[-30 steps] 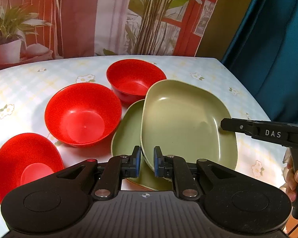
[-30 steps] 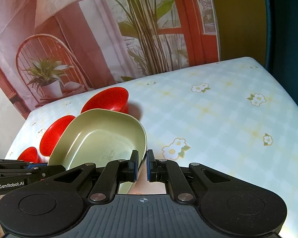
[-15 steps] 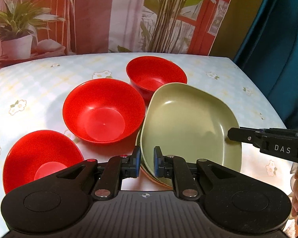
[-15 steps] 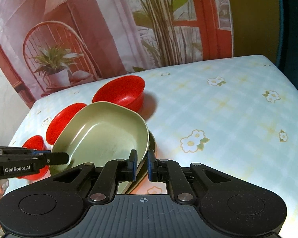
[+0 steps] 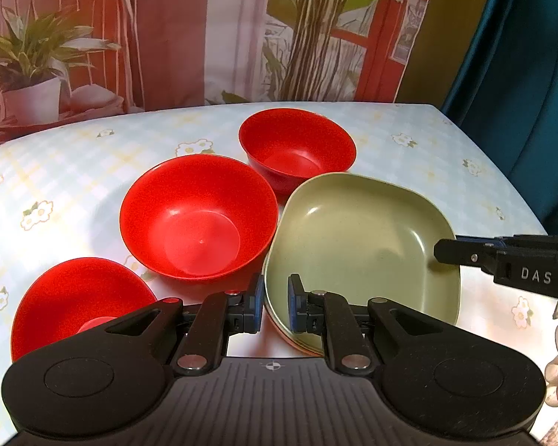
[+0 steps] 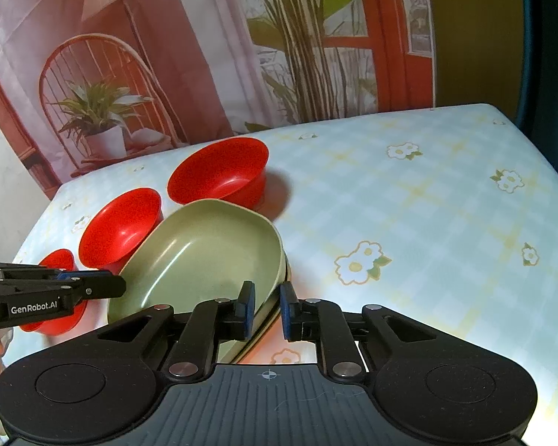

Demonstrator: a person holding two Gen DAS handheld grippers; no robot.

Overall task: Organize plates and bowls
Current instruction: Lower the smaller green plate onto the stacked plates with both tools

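Green plates stacked on the flowered tabletop, a gripper at each side of the stack

The top green plate (image 5: 357, 245) sits level on the plate stack (image 6: 279, 303) on the tabletop (image 6: 427, 204); the left gripper (image 5: 274, 306) has its jaws parted a little, one either side of the plate's near rim, not pinching it; the right gripper (image 6: 265, 310) is likewise narrowly parted astride the opposite rim; beside the plate, on its left, stands the middle red bowl (image 5: 199, 217), close to its rim; beyond the plate, the far red bowl (image 5: 297, 150); the near red bowl (image 5: 78, 301) lies further left, apart from the plate.
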